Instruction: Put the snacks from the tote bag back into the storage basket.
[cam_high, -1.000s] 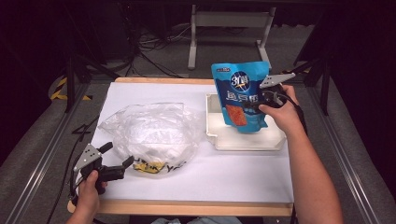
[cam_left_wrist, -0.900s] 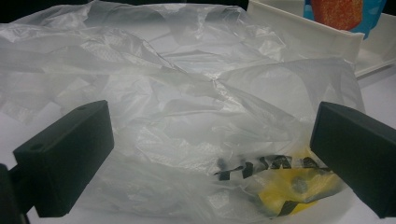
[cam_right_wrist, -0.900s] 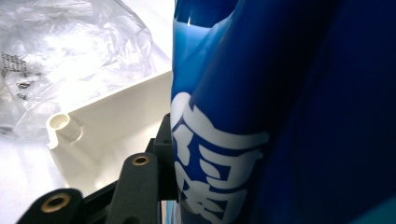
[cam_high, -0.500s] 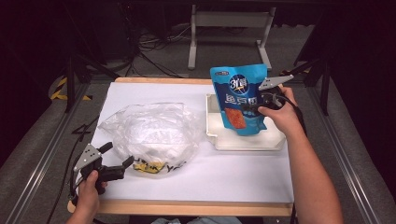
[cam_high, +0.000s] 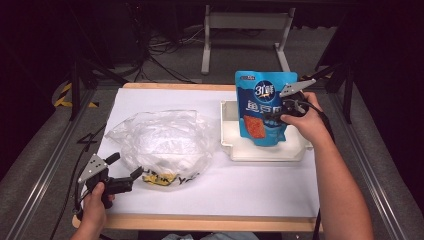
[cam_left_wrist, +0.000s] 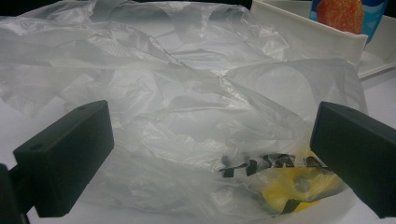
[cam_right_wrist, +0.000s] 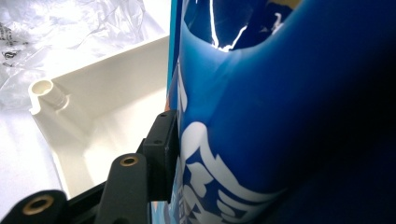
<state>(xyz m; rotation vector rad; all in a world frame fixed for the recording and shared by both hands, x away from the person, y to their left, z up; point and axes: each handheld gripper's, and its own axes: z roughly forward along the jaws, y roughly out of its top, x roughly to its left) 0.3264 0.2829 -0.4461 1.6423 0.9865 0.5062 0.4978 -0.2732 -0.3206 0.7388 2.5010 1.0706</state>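
Note:
A blue snack pouch (cam_high: 263, 107) with white lettering and an orange picture hangs upright over the white tray (cam_high: 265, 151). My right gripper (cam_high: 281, 113) is shut on the pouch's right edge; in the right gripper view one black jaw presses flat against the blue pouch (cam_right_wrist: 280, 121). A crumpled clear plastic bag (cam_high: 162, 146) with yellow and black print lies at the table's left. My left gripper (cam_high: 125, 171) stands open at the bag's near left corner, its jaws spread either side of the bag (cam_left_wrist: 196, 116), not touching it.
The tray's white wall (cam_right_wrist: 93, 98) has a round corner post. White paper covers the table (cam_high: 240, 190), with a wooden edge at the front. A metal stand (cam_high: 245, 30) and cables lie on the floor beyond.
The pouch has sunk slightly toward the tray with my right gripper. My left gripper has stayed in place.

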